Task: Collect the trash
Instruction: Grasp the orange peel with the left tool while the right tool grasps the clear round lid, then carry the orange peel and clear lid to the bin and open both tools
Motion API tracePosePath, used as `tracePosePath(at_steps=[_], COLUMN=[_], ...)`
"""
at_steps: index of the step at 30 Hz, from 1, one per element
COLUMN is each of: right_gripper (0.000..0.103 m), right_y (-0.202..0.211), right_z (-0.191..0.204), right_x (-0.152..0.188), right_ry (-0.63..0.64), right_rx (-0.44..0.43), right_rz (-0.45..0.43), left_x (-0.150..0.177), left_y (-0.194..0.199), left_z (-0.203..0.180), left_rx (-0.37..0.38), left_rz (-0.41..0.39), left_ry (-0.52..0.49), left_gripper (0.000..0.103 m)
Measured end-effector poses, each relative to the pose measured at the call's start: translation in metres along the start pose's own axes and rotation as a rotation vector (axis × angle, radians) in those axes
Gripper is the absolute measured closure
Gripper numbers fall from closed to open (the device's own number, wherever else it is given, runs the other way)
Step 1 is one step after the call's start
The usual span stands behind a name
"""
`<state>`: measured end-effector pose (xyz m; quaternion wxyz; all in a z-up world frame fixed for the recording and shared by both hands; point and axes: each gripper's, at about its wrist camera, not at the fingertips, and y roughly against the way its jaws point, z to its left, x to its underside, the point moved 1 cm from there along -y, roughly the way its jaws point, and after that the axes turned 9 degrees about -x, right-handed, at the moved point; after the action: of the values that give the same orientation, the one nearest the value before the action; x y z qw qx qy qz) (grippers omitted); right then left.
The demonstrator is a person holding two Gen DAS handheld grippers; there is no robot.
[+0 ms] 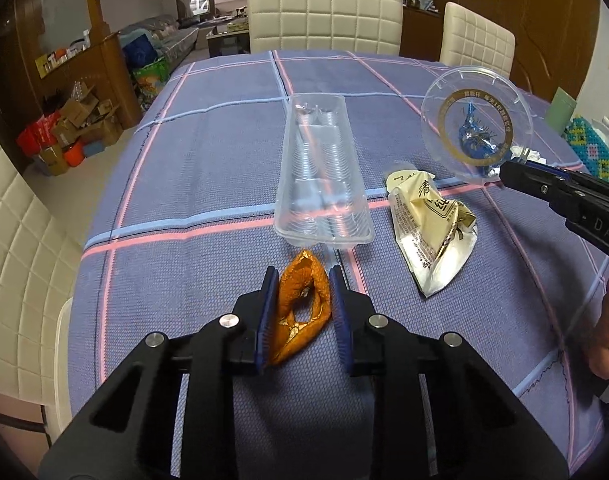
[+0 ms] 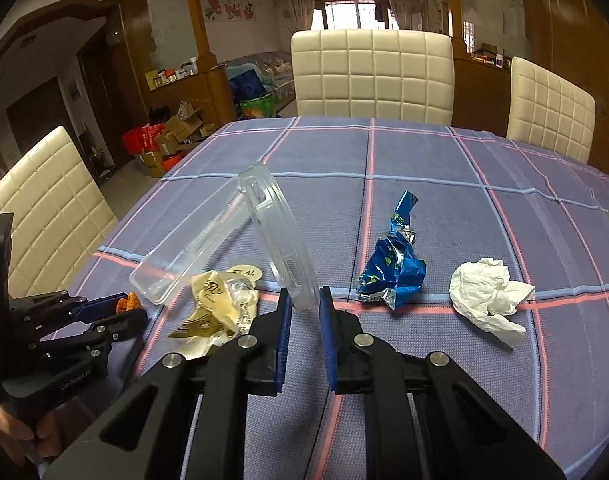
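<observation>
A curled, dried orange peel (image 1: 302, 308) lies on the checked desk (image 1: 208, 168), between the blue pads of my left claw (image 1: 300, 280), which stands narrow around it (both pads look to be touching its edges). My right claw (image 2: 306, 300) is pinched on the rim of a clear round plastic lid (image 2: 278, 240), tilted up off the desk, beside a cream wrapper (image 2: 216, 308).
</observation>
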<state>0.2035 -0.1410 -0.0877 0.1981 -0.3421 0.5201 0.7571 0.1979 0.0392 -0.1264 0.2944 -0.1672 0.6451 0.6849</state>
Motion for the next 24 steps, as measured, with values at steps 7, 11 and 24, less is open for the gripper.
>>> tracePosePath(at_steps=[7, 11, 24], right_gripper=[0.089, 0.089, 0.089], right_y=[0.012, 0.017, 0.040], right_z=[0.020, 0.033, 0.086], right_x=[0.001, 0.003, 0.006], right_ry=[0.058, 0.086, 0.207], right_rx=[0.000, -0.005, -0.021], right_rz=[-0.011, -0.011, -0.035], left_x=[0.001, 0.004, 0.021], left_y=[0.019, 0.033, 0.080], left_z=[0.003, 0.007, 0.030], left_rx=[-0.022, -0.030, -0.073], left_rz=[-0.042, -0.064, -0.133], left_ry=[-0.004, 0.001, 0.029], left_gripper=[0.076, 0.076, 0.076])
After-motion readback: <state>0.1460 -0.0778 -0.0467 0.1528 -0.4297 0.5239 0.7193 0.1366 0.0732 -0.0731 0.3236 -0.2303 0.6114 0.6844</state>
